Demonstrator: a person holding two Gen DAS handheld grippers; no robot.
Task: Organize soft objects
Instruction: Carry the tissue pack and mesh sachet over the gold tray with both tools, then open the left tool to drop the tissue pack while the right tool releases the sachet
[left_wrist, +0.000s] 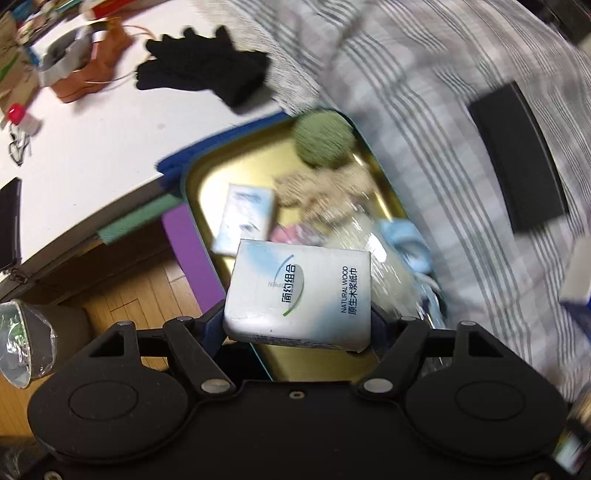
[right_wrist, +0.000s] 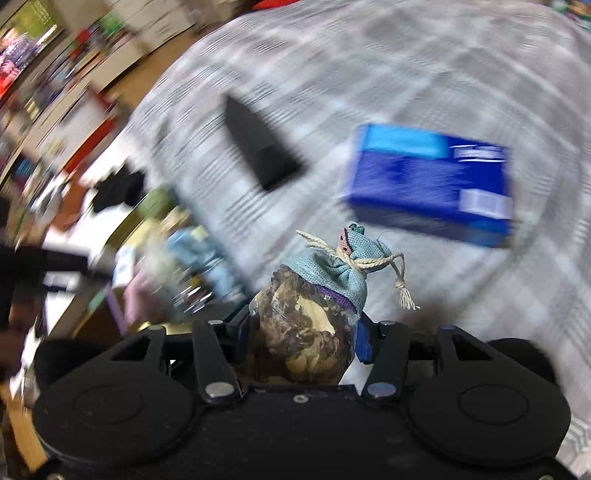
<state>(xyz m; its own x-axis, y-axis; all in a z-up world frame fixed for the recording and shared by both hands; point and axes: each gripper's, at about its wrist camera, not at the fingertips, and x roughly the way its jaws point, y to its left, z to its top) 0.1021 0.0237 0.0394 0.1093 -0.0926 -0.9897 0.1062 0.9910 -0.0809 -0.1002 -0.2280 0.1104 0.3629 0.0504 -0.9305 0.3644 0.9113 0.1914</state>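
Note:
My left gripper (left_wrist: 297, 321) is shut on a white and blue tissue pack (left_wrist: 301, 295), held above the near part of a gold metal tray (left_wrist: 207, 184). In the tray lie a second tissue pack (left_wrist: 245, 218), a green ball of yarn (left_wrist: 323, 138), a beige fluffy thing (left_wrist: 325, 194), a pink item (left_wrist: 291, 234) and a light blue cloth (left_wrist: 406, 240). My right gripper (right_wrist: 304, 332) is shut on a small sachet (right_wrist: 306, 325) with a blue woven top tied by a cord, held over the striped bedcover (right_wrist: 406, 66). The tray shows blurred at the left of the right wrist view.
A black glove (left_wrist: 207, 70) lies on the white table (left_wrist: 92, 147) beyond the tray. An orange pouch (left_wrist: 92, 70) and a red-capped bottle (left_wrist: 22, 116) sit farther left. On the bedcover rest a black box (left_wrist: 517, 158) and a blue box (right_wrist: 432, 184). Wooden floor (left_wrist: 140, 291) lies below.

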